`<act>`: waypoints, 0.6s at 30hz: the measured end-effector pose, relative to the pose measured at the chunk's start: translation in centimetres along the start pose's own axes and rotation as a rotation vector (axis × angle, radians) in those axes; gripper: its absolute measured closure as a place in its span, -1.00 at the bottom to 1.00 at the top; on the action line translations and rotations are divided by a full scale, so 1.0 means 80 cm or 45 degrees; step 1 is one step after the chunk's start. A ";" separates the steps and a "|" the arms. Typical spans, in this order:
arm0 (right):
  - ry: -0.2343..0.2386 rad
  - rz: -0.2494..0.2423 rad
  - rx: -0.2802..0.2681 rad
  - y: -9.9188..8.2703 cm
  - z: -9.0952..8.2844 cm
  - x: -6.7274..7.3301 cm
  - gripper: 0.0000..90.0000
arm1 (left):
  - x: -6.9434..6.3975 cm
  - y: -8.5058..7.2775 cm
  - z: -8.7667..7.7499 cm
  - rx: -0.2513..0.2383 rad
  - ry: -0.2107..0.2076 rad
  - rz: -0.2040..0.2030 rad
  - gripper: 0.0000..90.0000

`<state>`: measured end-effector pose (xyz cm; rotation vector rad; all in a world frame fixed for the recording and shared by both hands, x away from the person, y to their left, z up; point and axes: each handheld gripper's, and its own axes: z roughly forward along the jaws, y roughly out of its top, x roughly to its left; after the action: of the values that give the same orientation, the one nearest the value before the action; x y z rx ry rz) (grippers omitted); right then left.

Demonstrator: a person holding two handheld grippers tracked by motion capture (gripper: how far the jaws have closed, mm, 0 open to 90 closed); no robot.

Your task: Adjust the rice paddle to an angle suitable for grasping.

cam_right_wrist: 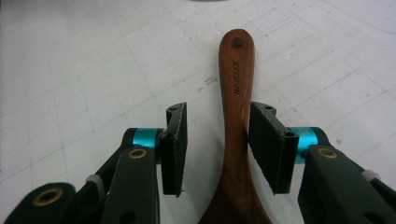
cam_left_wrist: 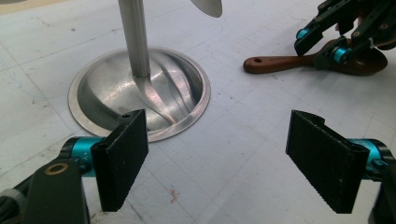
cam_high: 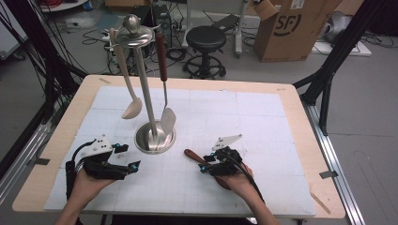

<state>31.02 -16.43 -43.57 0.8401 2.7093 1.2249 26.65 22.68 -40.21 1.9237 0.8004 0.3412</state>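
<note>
The surface, covered by a white gridded mat, carries a steel utensil stand whose round base sits near the middle; a pale ladle and a metal spatula with a dark handle hang from its top disc, so two utensils are judged already in place. The wooden spoon lies flat on the mat, just beside the base on the person's right, and is judged not yet hung. Its long axis runs diagonally in the high view, the handle end with the hanging hole pointing toward the stand's base and the bowl end toward the person's right hand. The right claw straddles the handle near the bowl, its jaws partly open: one pad lies against the handle's edge, the other stands clear, so no grip is exerted. The left claw hovers just short of the base, jaws wide apart and empty. Remaining, by judgement: grasping, lifting and hooking the spoon.
</note>
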 end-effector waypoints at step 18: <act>-0.073 -0.103 0.084 0.008 0.011 0.008 0.54 | 0.000 0.000 0.000 0.002 -0.002 0.001 -0.52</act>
<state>31.00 -15.21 -43.64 0.7521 2.7226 1.0848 26.68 22.66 -40.22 1.9255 0.7996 0.3397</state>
